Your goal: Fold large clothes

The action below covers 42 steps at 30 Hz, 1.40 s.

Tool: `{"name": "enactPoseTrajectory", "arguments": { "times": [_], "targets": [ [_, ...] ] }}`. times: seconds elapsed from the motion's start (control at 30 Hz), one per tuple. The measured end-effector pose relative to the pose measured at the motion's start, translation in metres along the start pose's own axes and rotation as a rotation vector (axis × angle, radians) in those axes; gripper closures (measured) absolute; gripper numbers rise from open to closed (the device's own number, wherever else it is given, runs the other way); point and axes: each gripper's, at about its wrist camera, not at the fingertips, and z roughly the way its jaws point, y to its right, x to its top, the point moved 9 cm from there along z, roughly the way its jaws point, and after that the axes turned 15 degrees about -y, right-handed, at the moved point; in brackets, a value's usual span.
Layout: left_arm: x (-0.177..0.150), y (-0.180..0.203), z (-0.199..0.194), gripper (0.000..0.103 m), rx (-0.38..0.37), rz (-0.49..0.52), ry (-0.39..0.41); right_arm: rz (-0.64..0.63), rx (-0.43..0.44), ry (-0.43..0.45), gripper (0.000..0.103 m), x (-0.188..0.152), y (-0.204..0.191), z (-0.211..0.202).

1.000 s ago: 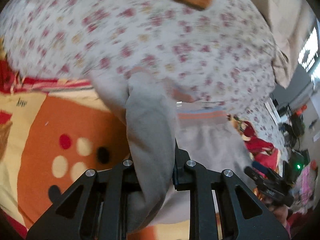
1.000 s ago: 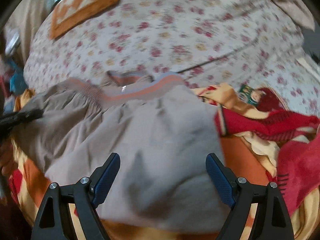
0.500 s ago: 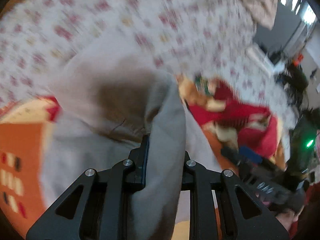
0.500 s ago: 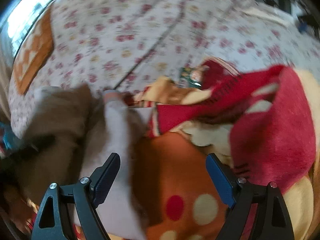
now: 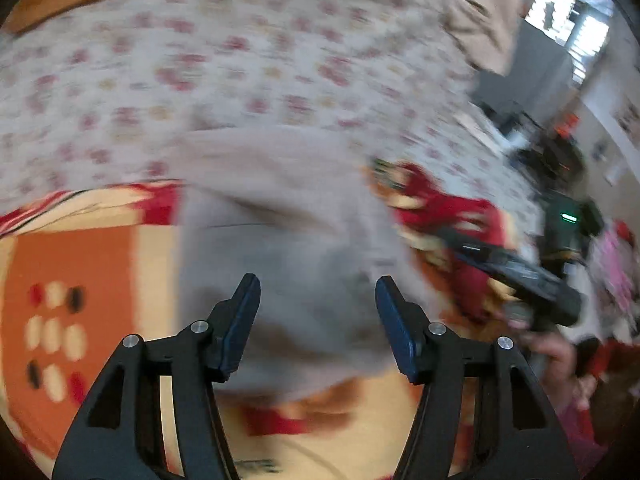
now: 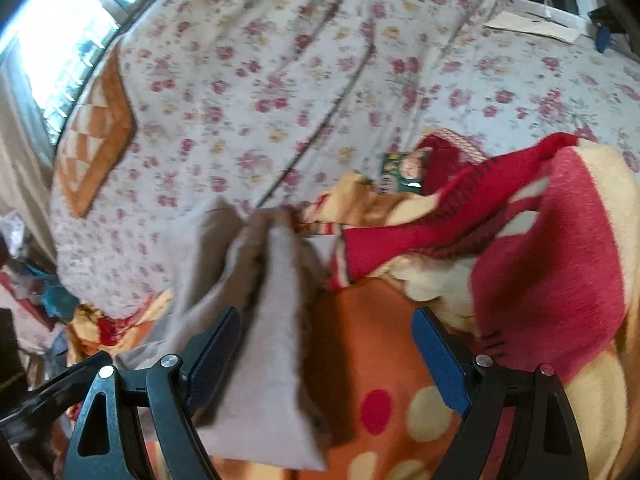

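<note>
The grey garment [image 5: 288, 208] lies folded over itself on the orange patterned blanket [image 5: 80, 260]; the left wrist view is blurred. My left gripper [image 5: 317, 284] hovers just above it with its jaws opening, and no cloth is pinched between the pads. In the right wrist view the same grey garment [image 6: 276, 300] shows as a narrow folded strip. My right gripper [image 6: 326, 320] stands wide open over the strip's right edge and the orange blanket [image 6: 380, 340]. Its left finger is beside the cloth and the pads do not press on it.
A floral bedsheet [image 6: 280, 80] covers the bed beyond the garment. A crumpled red and cream blanket fold [image 6: 540, 260] is heaped on the right. An orange checked cushion [image 6: 96, 140] lies at the far left. A hand [image 5: 552, 356] shows at the right of the left wrist view.
My left gripper held a bunch of grey cloth; now its jaws stand apart and the garment lies flat below. The right wrist view swung off the garment towards the red blanket.
</note>
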Motion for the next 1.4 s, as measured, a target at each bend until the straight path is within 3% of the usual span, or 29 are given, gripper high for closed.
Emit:
{"name": "enactPoseTrajectory", "arguments": {
  "times": [0.07,0.13,0.23,0.3,0.37,0.4,0.53,0.7,0.8,0.83,0.87,0.9,0.93,1.0,1.1,1.17,1.27,1.37,1.4],
  "targets": [
    [-0.012,-0.021,0.013,0.043,0.032,-0.058,-0.025,-0.001,0.037,-0.006,0.018,-0.003,-0.008,0.002],
    [-0.018,-0.024,0.028,0.044,0.002,-0.081,-0.048,0.012,0.076,-0.027,0.018,-0.008,-0.015,0.008],
    [-0.022,0.003,0.059,0.044,-0.068,-0.062,-0.081,0.026,0.122,-0.045,0.018,-0.013,-0.022,0.014],
    [-0.031,0.029,0.086,0.044,-0.094,-0.012,-0.148,0.027,0.156,-0.045,0.018,-0.015,-0.029,0.015],
    [-0.04,0.04,0.1,0.044,-0.083,0.012,-0.178,0.031,0.191,-0.049,0.017,-0.019,-0.036,0.012],
    [-0.043,0.043,0.1,0.044,-0.048,0.037,-0.167,0.031,0.204,-0.05,0.017,-0.02,-0.038,0.01],
    [-0.052,0.034,0.071,0.044,-0.065,0.061,-0.143,-0.021,0.212,-0.062,0.011,-0.031,-0.056,0.003],
    [-0.059,-0.01,0.027,0.044,0.112,0.082,-0.034,-0.126,0.182,-0.133,0.011,-0.046,-0.085,0.019],
    [-0.063,-0.04,0.026,0.044,0.131,0.011,-0.043,-0.172,0.132,-0.148,0.011,-0.046,-0.104,0.04],
    [-0.065,-0.048,0.03,0.044,0.114,-0.028,-0.054,-0.178,0.123,-0.151,0.013,-0.043,-0.107,0.05],
    [-0.064,-0.051,0.033,0.044,0.099,-0.05,-0.061,-0.166,0.107,-0.15,0.042,-0.04,-0.106,0.058],
    [-0.063,-0.053,0.035,0.044,0.089,-0.064,-0.065,-0.152,0.068,-0.15,0.083,-0.036,-0.102,0.066],
    [-0.062,-0.055,0.034,0.044,0.087,-0.074,-0.064,-0.148,0.04,-0.144,0.085,-0.033,-0.097,0.067],
    [-0.06,-0.057,0.03,0.044,0.092,-0.077,-0.053,-0.141,0.076,-0.112,0.089,-0.033,-0.092,0.052],
    [-0.054,-0.057,0.034,0.044,0.096,-0.075,-0.041,-0.188,0.012,-0.074,0.09,-0.045,-0.075,0.029],
    [-0.048,-0.054,0.046,0.044,0.07,-0.1,-0.056,-0.149,-0.029,-0.086,0.09,-0.05,-0.053,0.034],
    [-0.04,-0.046,0.058,0.044,0.074,-0.101,-0.062,-0.089,0.021,-0.106,0.088,-0.05,-0.037,0.043],
    [-0.037,-0.041,0.058,0.044,0.089,-0.078,-0.051,-0.097,0.012,-0.056,0.033,-0.04,-0.041,0.017],
    [-0.036,-0.041,0.057,0.044,0.1,-0.073,-0.043,-0.095,-0.013,-0.016,0.031,-0.035,-0.041,0.006]
  ]
}}
